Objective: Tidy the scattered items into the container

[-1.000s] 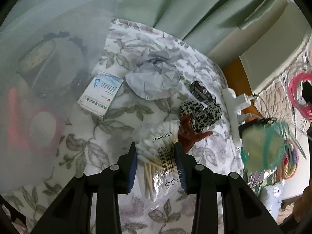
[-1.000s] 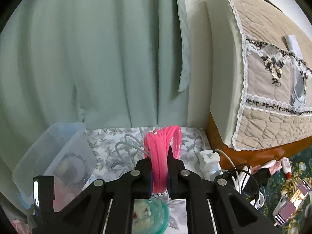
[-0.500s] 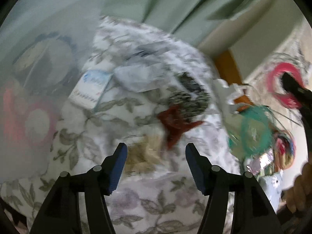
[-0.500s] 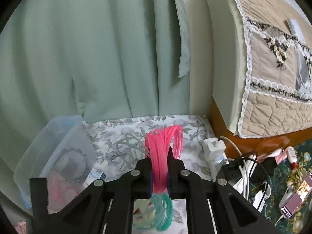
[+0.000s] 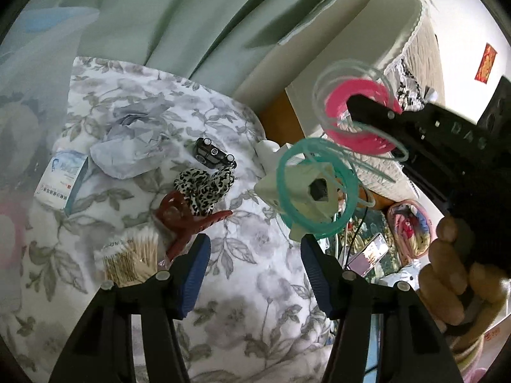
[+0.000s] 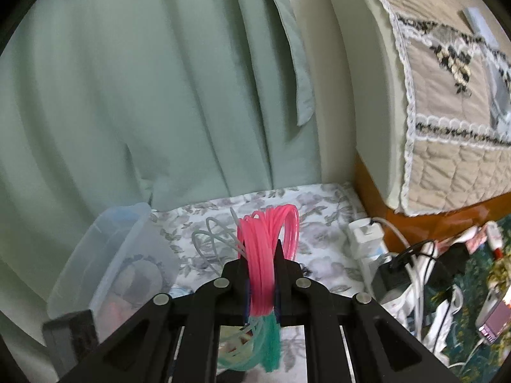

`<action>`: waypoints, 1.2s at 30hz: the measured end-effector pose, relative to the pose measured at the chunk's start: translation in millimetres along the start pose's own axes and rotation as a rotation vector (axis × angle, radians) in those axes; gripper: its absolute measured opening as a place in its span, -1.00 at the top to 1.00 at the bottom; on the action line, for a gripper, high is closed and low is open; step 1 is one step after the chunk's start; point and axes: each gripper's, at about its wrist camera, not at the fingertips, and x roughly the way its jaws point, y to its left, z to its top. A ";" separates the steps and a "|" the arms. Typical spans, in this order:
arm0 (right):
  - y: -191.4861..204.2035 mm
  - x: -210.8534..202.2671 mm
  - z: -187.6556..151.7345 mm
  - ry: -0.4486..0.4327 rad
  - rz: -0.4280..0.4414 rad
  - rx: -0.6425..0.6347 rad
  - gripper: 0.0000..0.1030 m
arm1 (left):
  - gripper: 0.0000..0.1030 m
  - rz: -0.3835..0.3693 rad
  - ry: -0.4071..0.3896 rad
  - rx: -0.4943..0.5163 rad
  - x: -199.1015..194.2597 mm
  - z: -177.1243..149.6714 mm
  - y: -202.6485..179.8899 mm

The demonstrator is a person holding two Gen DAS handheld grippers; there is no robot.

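Note:
My right gripper [image 6: 260,255] is shut on a bundle of pink filament coils [image 6: 268,239], with clear and green coils [image 5: 316,188] and a pale card hanging from it; it is held high over the table, seen at the right of the left wrist view [image 5: 361,118]. My left gripper [image 5: 255,255] is open and empty above the floral tablecloth [image 5: 249,287]. A cotton swab bag [image 5: 131,258], red hair claw [image 5: 188,220], leopard scrunchie [image 5: 204,185], black toy car [image 5: 214,154], white pouch [image 5: 127,156] and blue-white box [image 5: 62,177] lie on the cloth. The clear container [image 6: 121,265] stands at the left.
A green curtain [image 6: 159,79] hangs behind the table. A white power strip with chargers and cables [image 6: 377,249] lies at the table's right edge. A quilt-covered appliance [image 6: 447,111] stands to the right. A phone [image 5: 367,255] lies below.
My left gripper has opened, let go of the cotton swab bag and swung right. My right gripper has kept its hold on the coils and tilted slightly downward toward the table.

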 end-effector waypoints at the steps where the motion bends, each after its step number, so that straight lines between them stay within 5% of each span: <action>1: 0.4 0.3 0.1 0.003 0.005 0.004 0.78 | -0.15 -0.008 -0.001 -0.002 0.4 -0.7 -0.9; 8: -0.8 2.5 0.6 0.030 0.042 0.049 0.78 | -0.15 -0.028 -0.058 0.034 -3.7 0.9 -8.3; 12: -0.4 3.9 -0.7 0.050 0.070 0.067 0.78 | 0.40 -0.062 -0.059 0.048 -3.9 2.0 -9.5; 18: 1.9 4.8 -2.2 0.067 0.089 0.071 0.78 | 0.57 -0.048 -0.083 0.104 -6.1 0.9 -14.2; 21: 16.9 3.2 -9.2 0.051 0.061 0.097 0.78 | 0.85 0.000 -0.103 0.162 -8.3 -0.4 -19.1; 36: -4.4 -1.5 1.3 0.007 0.040 0.191 0.78 | 0.90 0.084 -0.110 0.150 -14.6 -5.1 0.0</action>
